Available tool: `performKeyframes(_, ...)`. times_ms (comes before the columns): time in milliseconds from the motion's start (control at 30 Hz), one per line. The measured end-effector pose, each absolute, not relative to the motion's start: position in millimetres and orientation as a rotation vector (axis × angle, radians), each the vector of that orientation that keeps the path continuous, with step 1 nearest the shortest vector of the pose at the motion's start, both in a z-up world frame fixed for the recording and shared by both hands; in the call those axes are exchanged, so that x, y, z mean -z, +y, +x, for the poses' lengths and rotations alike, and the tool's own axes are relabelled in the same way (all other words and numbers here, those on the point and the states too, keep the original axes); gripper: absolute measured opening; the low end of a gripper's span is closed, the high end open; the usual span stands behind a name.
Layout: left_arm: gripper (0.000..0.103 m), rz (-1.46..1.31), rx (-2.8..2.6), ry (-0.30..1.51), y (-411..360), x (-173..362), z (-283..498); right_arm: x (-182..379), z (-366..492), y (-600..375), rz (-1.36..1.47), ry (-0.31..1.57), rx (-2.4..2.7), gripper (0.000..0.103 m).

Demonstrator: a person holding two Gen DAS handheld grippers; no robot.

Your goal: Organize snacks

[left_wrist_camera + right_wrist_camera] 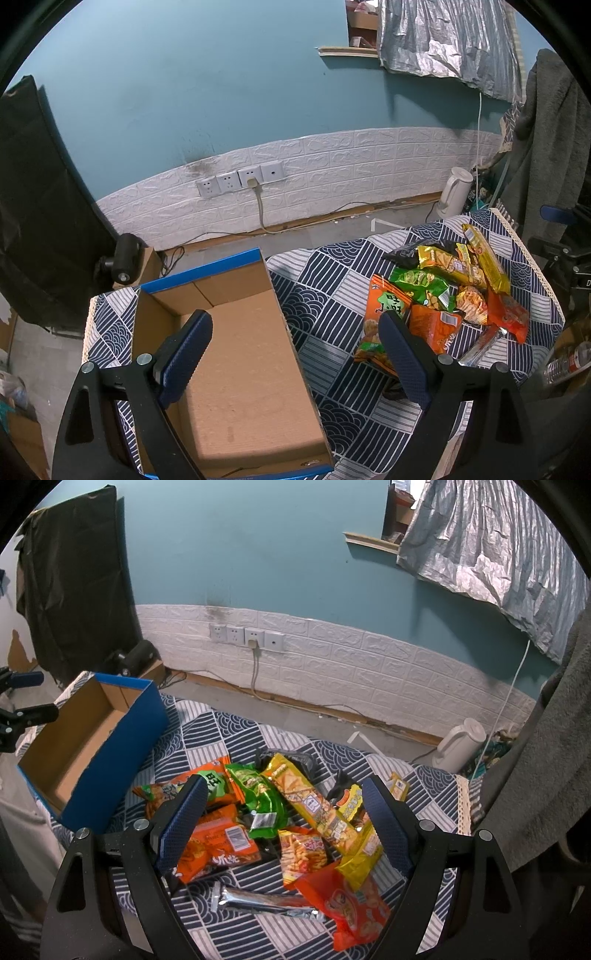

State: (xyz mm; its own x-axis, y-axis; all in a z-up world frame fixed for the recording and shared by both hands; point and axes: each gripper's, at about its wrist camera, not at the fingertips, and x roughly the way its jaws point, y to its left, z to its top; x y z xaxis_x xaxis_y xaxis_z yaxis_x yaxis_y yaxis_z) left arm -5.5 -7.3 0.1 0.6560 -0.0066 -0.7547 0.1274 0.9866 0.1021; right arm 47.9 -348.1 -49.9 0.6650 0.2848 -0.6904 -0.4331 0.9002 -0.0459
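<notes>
My left gripper [295, 328] hangs spread wide over the cardboard box [236, 350], nothing inside it. My right gripper [284, 794] gapes, ungripped, above the snack pile [280, 819] on the patterned cloth [229, 734], beside the box. Lower packets overlapped, labels unreadable.

My pads [184, 354] are blue, rough-textured rubber on matt black plastic arms. The box [240, 350] is matt brown cardboard inside, with glossy blue outside [118, 753]. The snacks [280, 812] are in shiny, crinkled plastic bags; one wrapper [266, 901] is silver foil. The tablecloth [221, 731] is woven, matt cloth. The kettle [460, 749] looks like smooth white plastic.
</notes>
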Motion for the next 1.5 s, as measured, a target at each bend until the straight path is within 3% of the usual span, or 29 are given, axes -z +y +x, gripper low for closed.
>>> performKeyframes(1500,0.093,0.159,0.097,0.867,-18.7,6.0,-6.2,49.8,47.0,-360.2,-0.186,0.758,-0.387,0.084)
